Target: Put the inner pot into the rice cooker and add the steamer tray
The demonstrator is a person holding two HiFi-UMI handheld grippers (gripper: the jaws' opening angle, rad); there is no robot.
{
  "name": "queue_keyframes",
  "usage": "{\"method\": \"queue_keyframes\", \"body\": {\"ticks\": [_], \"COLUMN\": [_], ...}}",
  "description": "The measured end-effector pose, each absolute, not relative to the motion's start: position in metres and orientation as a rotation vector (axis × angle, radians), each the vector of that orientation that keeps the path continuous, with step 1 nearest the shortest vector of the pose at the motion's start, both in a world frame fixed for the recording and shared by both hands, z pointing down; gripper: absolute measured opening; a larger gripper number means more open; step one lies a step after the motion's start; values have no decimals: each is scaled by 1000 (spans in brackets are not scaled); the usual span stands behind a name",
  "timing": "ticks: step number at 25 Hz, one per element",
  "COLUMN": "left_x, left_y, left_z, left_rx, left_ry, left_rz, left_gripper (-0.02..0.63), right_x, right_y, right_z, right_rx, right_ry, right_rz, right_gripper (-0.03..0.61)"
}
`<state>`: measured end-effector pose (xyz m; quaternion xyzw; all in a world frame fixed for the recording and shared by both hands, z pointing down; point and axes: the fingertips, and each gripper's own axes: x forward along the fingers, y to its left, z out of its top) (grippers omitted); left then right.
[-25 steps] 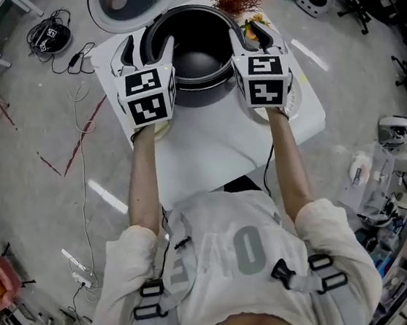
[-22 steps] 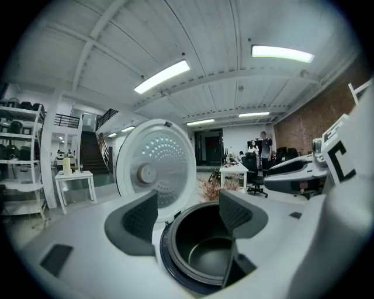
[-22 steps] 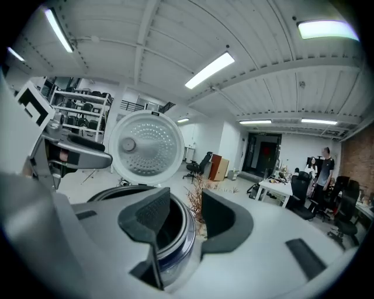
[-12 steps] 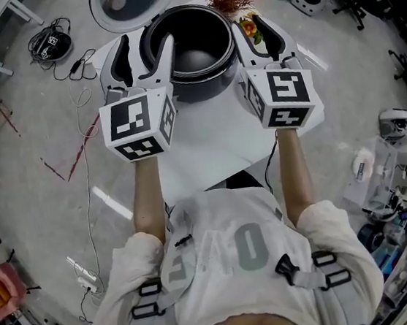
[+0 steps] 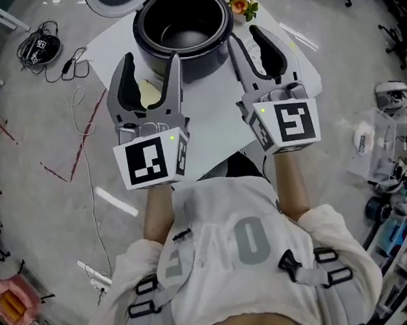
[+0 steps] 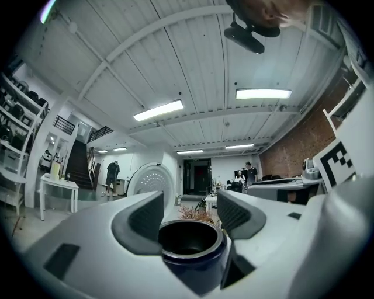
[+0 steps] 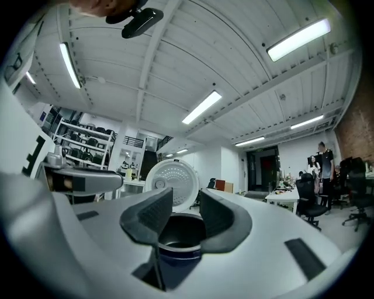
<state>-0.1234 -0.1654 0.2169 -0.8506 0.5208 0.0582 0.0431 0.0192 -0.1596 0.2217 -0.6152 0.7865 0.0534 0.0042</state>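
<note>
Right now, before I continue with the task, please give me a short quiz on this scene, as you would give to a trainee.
1. True or false: the inner pot already sits in the rice cooker.
2. Which gripper holds something? A) the left gripper B) the right gripper C) neither
3. Fill in: behind the rice cooker, its lid stands ____.

Key
1. True.
2. C. The jaws of both grippers stand apart with nothing between them, though they have just been closing a little.
3. Open.
</note>
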Motion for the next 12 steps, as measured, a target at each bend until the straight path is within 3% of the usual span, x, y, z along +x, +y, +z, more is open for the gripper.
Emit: {"method": "queue_keyframes", "body": {"ticks": [12], "left_x": [-91], "left_y": [-137], "left_z": [260], "left_rx": [-2770], "left_ry": [1452], "left_rz": [78], "left_gripper": [295], "right_x": [40], "right_y": [-100], "right_z": [272], "right_rx": [-2111], "right_ry": [2399], "right_rz": [6], "right_gripper": [150]}}
